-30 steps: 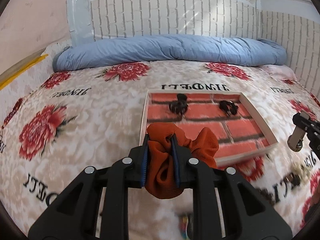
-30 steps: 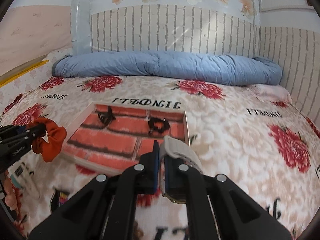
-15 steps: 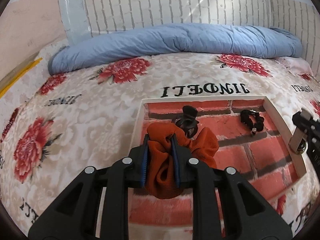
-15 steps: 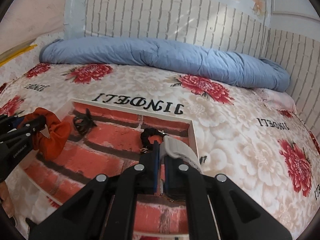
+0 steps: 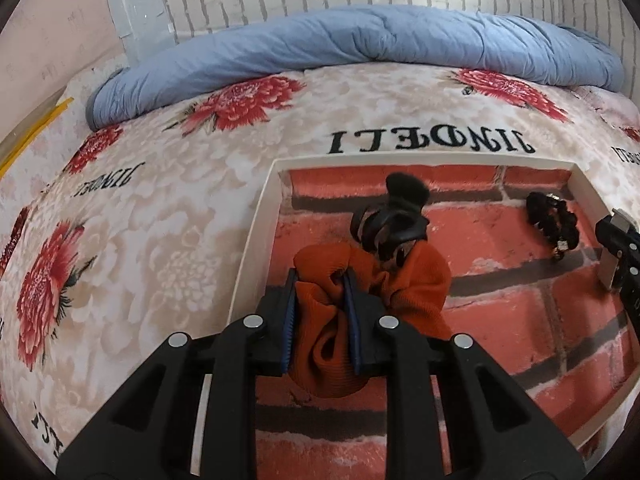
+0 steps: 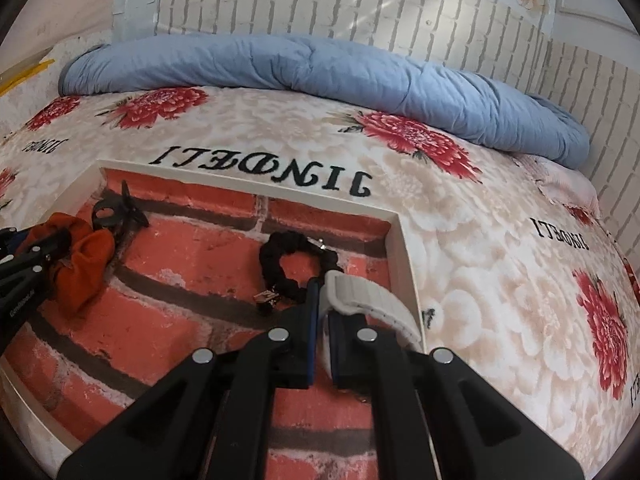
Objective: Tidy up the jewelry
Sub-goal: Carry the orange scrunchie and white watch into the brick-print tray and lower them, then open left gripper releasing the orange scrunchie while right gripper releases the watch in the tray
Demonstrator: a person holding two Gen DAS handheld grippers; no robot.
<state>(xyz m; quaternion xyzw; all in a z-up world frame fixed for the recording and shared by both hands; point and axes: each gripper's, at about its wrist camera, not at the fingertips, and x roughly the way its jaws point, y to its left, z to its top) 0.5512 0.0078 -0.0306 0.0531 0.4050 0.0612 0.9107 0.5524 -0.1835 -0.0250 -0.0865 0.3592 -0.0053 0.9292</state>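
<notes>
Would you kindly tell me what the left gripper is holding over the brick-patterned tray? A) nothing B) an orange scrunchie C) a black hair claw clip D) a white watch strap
B: in the left wrist view the left gripper has its jaws shut on the orange scrunchie, above the tray.

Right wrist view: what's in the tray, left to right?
Orange scrunchie held by the left gripper → black claw clip → black scrunchie → white strap held by the right gripper, near the tray's right wall.
</notes>
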